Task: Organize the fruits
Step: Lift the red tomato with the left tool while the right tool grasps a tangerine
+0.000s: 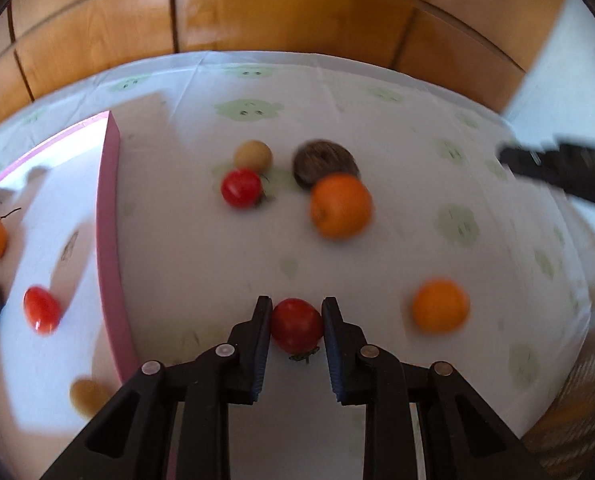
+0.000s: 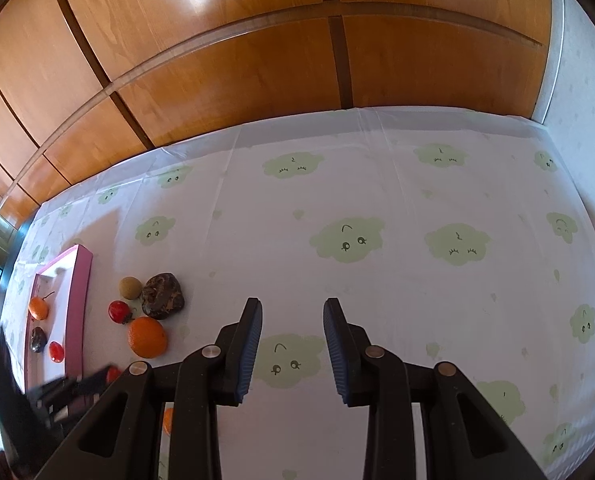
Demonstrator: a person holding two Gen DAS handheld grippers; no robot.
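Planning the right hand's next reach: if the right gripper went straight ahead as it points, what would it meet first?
Probably nothing but the cloud-print tablecloth: the right gripper is open and empty, and the fruits lie off to its left. Depth is unclear.

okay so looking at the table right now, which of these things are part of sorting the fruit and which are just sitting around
Part of the job:
- red tomato between the left gripper fingers
- pink tray, already holding some fruit
- loose fruit: large orange, small orange, second tomato, tan round fruit, dark brown fruit

Just there:
- cloud-print tablecloth
- wooden cabinet
- right gripper, open over bare cloth
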